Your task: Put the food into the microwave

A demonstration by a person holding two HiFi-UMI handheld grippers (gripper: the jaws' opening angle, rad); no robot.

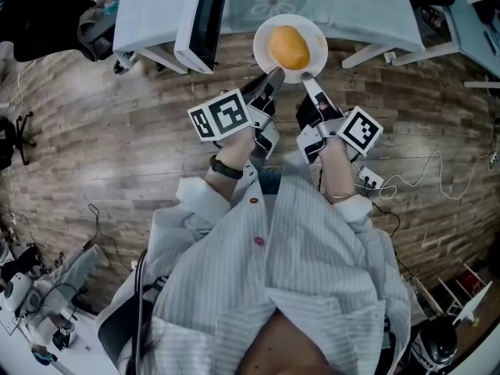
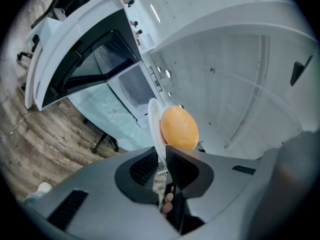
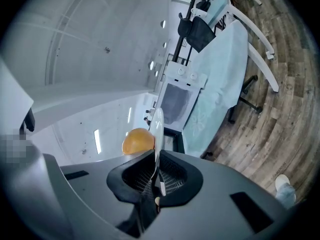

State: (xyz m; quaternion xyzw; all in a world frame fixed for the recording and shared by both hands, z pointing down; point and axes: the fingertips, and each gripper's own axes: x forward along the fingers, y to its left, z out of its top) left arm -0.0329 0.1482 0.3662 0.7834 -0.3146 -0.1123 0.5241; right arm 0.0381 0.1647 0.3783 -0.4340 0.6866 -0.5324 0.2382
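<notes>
In the head view, we carry a white plate (image 1: 319,47) with the round orange food (image 1: 288,46) on it, at 12 o'clock from our body. The left gripper (image 1: 273,75) bites the rim at about 7 o'clock and the right gripper (image 1: 307,78) bites it at about 5 o'clock. We think this two-sided hold is there so that the plate is level and the food does not roll. The microwave (image 1: 152,14) stands on the table (image 1: 367,14) at 10 o'clock from the plate, and its door (image 1: 206,22) is open to receive it.

In the left gripper view, the jaws are closed on the thin plate edge. The food sits just beyond them, and the open cavity (image 2: 132,89) is at 11 o'clock.

In the right gripper view, the jaws also pinch the rim, with the food at 10 o'clock of them. We judge that the plate is not yet inside.
</notes>
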